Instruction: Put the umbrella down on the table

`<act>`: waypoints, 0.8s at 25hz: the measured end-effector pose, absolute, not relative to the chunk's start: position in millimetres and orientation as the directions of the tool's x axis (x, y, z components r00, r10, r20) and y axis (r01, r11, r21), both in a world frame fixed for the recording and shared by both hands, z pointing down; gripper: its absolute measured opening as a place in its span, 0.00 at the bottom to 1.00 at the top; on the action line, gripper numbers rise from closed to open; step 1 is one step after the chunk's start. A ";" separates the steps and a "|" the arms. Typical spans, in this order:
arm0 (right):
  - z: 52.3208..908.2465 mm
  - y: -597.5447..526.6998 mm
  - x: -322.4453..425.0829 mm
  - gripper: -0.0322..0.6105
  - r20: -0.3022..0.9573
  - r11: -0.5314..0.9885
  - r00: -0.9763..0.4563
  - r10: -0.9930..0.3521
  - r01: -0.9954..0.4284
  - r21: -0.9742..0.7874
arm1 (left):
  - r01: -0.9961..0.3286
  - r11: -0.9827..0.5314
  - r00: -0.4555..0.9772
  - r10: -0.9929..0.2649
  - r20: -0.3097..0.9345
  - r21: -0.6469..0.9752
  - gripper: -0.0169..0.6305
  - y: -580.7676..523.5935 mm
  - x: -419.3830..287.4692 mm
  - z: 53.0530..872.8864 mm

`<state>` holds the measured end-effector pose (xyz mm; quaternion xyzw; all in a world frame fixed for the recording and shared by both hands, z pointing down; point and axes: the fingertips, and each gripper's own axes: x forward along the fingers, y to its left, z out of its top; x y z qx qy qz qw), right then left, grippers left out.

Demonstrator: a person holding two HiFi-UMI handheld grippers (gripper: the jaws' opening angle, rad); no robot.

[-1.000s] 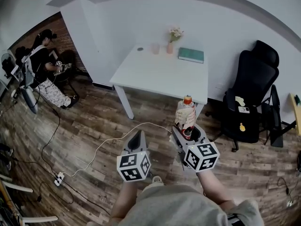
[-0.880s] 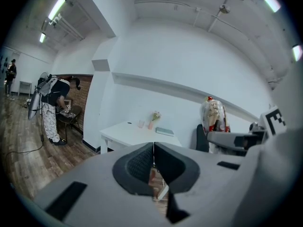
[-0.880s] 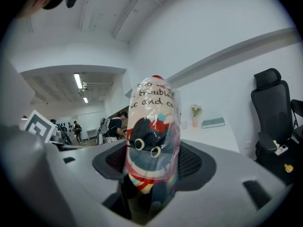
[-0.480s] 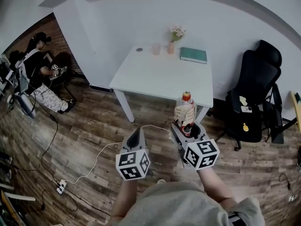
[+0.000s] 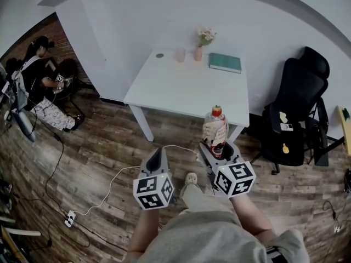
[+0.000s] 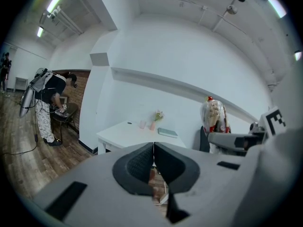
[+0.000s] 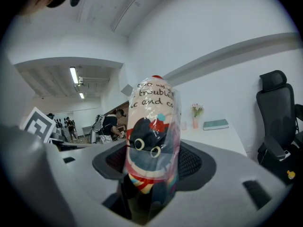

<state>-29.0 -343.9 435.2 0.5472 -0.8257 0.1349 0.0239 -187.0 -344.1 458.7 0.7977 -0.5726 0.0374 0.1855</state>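
Observation:
A folded umbrella (image 5: 216,130) in a clear plastic sleeve with a cartoon print and a red tip stands upright between the jaws of my right gripper (image 5: 218,152), which is shut on its lower end. In the right gripper view the umbrella (image 7: 152,150) fills the middle, pressed by both pads. My left gripper (image 5: 159,159) is shut with nothing in it; its pads (image 6: 142,162) meet. The white table (image 5: 175,86) stands ahead, beyond both grippers, over the wooden floor. The left gripper view also shows the umbrella (image 6: 214,119) at right.
On the table's far edge are a pink vase with flowers (image 5: 199,48), a pink cup (image 5: 180,55), a teal book (image 5: 225,63) and a small dark disc (image 5: 159,55). A black office chair (image 5: 296,114) stands at right. A person (image 5: 35,81) sits at far left. A white cable (image 5: 118,174) crosses the floor.
Both grippers and the umbrella have come forward toward the table, which now looks slightly larger and nearer. A shoe has appeared between the grippers. The grip is unchanged.

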 end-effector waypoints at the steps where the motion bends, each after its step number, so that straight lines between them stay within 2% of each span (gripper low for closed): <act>1: 437.0 -349.3 -27.9 0.47 0.187 0.364 -0.400 -0.897 -0.910 -0.199 | -0.928 -0.274 0.340 -0.900 0.272 0.253 0.04 -348.8 -186.3 460.4; 20: 439.4 -535.6 -26.5 0.47 0.180 0.388 -0.420 -0.890 -0.903 -0.186 | -0.937 -0.250 0.313 -0.911 0.267 0.244 0.04 -529.9 -183.5 462.2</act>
